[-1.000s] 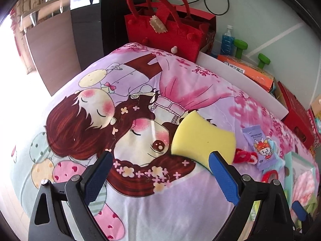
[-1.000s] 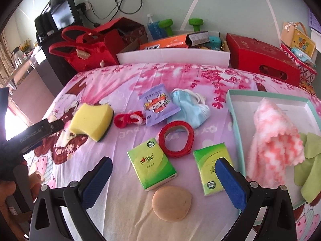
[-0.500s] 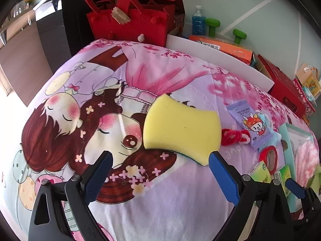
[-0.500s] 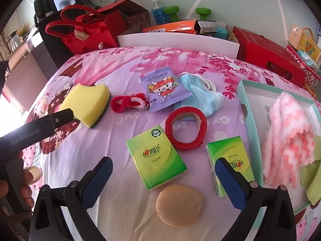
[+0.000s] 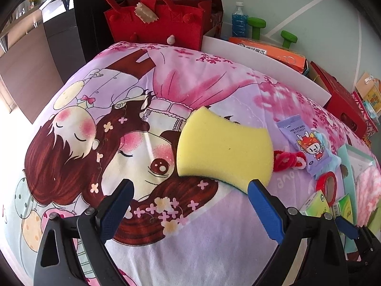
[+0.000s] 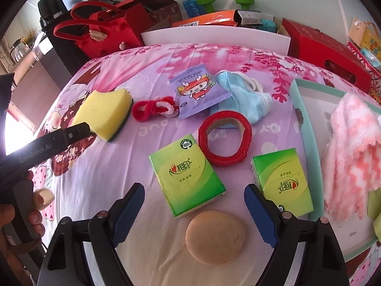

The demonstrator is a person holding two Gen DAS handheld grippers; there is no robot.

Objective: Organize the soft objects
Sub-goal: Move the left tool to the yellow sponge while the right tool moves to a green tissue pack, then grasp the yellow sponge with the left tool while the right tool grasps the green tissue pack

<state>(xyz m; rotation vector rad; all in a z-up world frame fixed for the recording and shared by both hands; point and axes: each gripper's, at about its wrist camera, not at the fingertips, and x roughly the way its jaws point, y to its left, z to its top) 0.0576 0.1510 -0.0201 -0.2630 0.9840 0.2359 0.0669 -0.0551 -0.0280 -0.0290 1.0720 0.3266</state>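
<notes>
A yellow sponge lies on the cartoon bedsheet just ahead of my open, empty left gripper; it also shows in the right wrist view, with the left gripper's finger beside it. My right gripper is open and empty above a green tissue pack and a tan round puff. A second tissue pack, red ring, red scrunchie, wipes packet and blue mask lie around. A teal tray holds a pink towel.
A red felt bag stands behind the bed's far left corner. A white board, orange box, green dumbbells and a red box line the far edge. The bed drops off at left.
The left gripper has swung right and come closer to the yellow sponge, which now sits centred ahead of it. The right gripper has moved forward and lower over the tissue packs.
</notes>
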